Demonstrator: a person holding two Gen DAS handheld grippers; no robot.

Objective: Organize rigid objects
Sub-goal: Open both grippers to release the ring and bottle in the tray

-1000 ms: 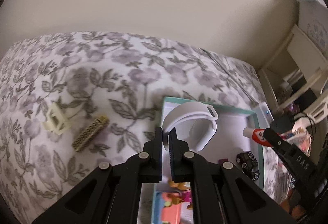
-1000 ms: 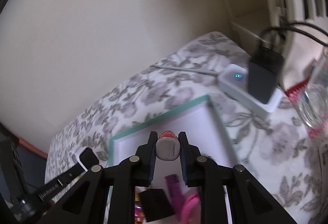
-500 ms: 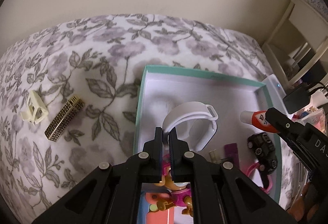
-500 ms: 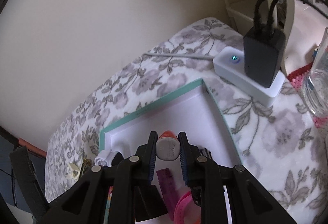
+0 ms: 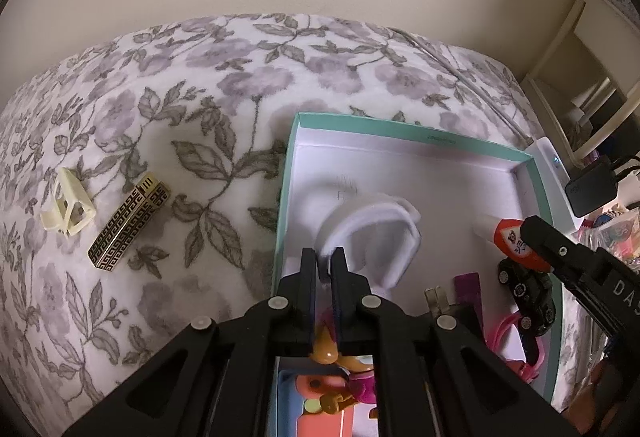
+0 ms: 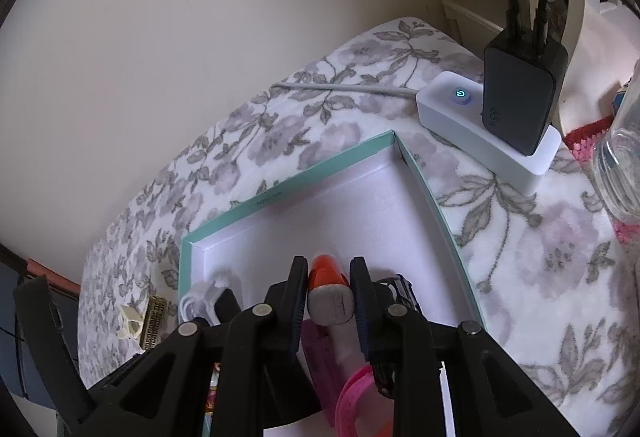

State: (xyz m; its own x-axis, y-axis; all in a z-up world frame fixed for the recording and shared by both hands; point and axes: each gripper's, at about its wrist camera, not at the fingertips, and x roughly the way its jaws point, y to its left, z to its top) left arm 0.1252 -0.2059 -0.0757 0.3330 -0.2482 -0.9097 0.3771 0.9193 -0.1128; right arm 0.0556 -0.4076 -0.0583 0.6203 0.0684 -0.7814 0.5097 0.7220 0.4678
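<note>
left gripper (image 5: 323,260) clamped on rim of white band (image 5: 374,233), low inside teal box (image 5: 420,135). right gripper (image 6: 329,286) pinching orange-capped tube (image 6: 329,295) above box floor. probably light, rigid, smooth plastic; best held across narrow edges.
</note>
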